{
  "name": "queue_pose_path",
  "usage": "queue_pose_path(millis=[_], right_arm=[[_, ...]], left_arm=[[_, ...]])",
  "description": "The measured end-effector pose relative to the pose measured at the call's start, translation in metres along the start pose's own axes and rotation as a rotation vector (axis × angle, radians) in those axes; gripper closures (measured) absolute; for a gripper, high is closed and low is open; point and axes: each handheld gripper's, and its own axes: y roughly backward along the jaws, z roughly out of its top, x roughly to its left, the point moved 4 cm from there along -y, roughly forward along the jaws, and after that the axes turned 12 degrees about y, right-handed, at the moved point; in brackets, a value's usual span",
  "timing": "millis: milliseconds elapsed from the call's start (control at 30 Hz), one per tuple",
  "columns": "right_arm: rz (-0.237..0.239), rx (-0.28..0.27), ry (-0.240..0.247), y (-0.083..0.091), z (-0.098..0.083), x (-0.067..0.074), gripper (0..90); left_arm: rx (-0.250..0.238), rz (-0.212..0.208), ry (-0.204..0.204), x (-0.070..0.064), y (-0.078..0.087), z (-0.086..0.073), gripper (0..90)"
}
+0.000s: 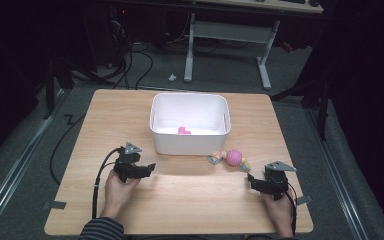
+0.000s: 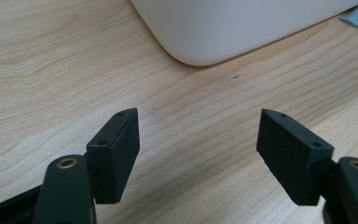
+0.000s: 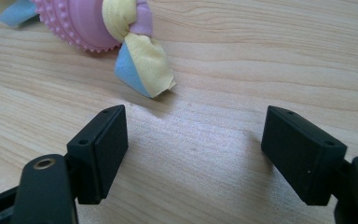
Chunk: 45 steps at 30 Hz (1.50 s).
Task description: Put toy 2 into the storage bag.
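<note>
1. The worktop (image 1: 180, 200) carries everything I am working with, and its near half is bare wood, which leaves me room to rest both hands low between moves.

2. The bin (image 1: 190, 125) is my landmark: white, open-topped, standing upright toward the far middle of the worktop. I judge it is the drop-off place, since a small pink thing (image 1: 184, 131) already lies inside it, against its near wall.

3. The toy (image 1: 232, 158), a pink knobbly ball with knotted cloth tails of yellow and blue, lies on the worktop just off the bin's near right corner, apart from the wall as far as I can tell. It looks like the next piece to go into the bin.

4. My left hand-held gripper (image 1: 147, 169) sits off the bin's near left corner, jaws spread with nothing between them but wood. In the left gripper view the bin's rounded corner (image 2: 223, 28) lies just ahead, so this hand seems parked clear of the work, or ready to steady the bin.

5. My right hand-held gripper (image 1: 251, 180) waits nearer to me than the toy, to the bin's near right, jaws also spread and holding nothing. In the right gripper view it looks straight at a cloth tail (image 3: 144, 65) lying close ahead, apart from the jaws. That aim suggests a pinch on the soft tail, which I judge easier than the round ball.
</note>
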Motion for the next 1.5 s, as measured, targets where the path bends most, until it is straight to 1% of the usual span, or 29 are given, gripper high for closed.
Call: queue_pose_path(millis=[100,267,367,400,433,467,633,667,767,800,867,900,933,1000,1067,1167,1233,1300,1333,1400,1500], right_arm=[[0.0,0.0,0.0,0.0,0.0,0.0,22.9],[0.0,0.0,0.0,0.0,0.0,0.0,22.9],[0.0,0.0,0.0,0.0,0.0,0.0,22.9],[0.0,0.0,-0.001,0.0,0.0,0.0,22.9],[0.0,-0.001,-0.001,0.0,0.0,0.0,22.9],[0.0,-0.001,-0.001,0.0,0.0,0.0,22.9],[-0.001,0.0,-0.003,0.0,0.0,0.0,23.0],[-0.005,0.001,-0.008,0.0,0.0,0.0,23.0],[-0.008,0.002,-0.012,-0.001,0.001,0.0,23.0],[-0.009,0.001,-0.012,-0.001,0.001,0.0,23.0],[-0.007,0.003,-0.014,-0.001,0.001,0.0,22.7],[-0.012,0.003,-0.012,-0.001,0.001,0.0,22.6],[-0.014,0.004,-0.013,-0.001,0.001,0.0,22.4],[-0.01,0.004,-0.013,-0.001,0.001,0.0,22.5],[0.002,0.0,0.0,0.0,0.0,0.0,23.3],[0.015,0.015,0.011,0.003,-0.001,-0.001,26.2],[0.015,0.027,0.023,0.005,-0.001,0.0,28.3],[0.02,0.036,0.035,0.008,0.0,0.001,28.5],[0.019,0.037,0.042,0.01,0.0,0.002,28.5],[0.033,0.03,0.047,0.015,0.001,0.003,28.5],[0.045,0.019,0.048,0.022,0.004,0.005,28.4]], left_arm=[[0.007,-0.008,-0.004,-0.001,-0.005,-0.001,29.8],[0.015,-0.006,-0.014,-0.003,-0.013,-0.003,28.6],[0.021,0.019,-0.035,-0.003,-0.019,-0.003,28.6],[0.016,0.021,-0.04,-0.003,-0.02,-0.003,28.6],[0.018,0.016,-0.034,-0.004,-0.021,-0.004,28.6],[0.014,0.023,-0.042,-0.003,-0.022,-0.004,28.6],[0.015,0.036,-0.049,-0.004,-0.027,-0.005,28.3],[0.011,0.037,-0.056,-0.005,-0.028,-0.005,28.1],[-0.004,0.057,-0.084,-0.005,-0.03,-0.006,27.5],[-0.014,0.054,-0.085,-0.005,-0.03,-0.007,27.1],[-0.052,0.042,-0.092,-0.005,-0.031,-0.009,25.4],[-0.062,0.038,-0.088,-0.004,-0.031,-0.01,25.0],[-0.065,0.047,-0.08,-0.003,-0.03,-0.011,25.4],[-0.064,0.051,-0.075,-0.003,-0.03,-0.011,25.0],[-0.067,0.057,-0.071,-0.003,-0.03,-0.011,24.9],[-0.068,0.06,-0.067,-0.003,-0.03,-0.011,24.8],[-0.069,0.059,-0.066,-0.003,-0.03,-0.011,24.9],[-0.068,0.058,-0.066,-0.003,-0.03,-0.011,24.9],[-0.068,0.059,-0.066,-0.003,-0.03,-0.011,24.9],[-0.068,0.058,-0.066,-0.003,-0.03,-0.011,25.0],[-0.069,0.059,-0.064,-0.002,-0.03,-0.011,25.6]])
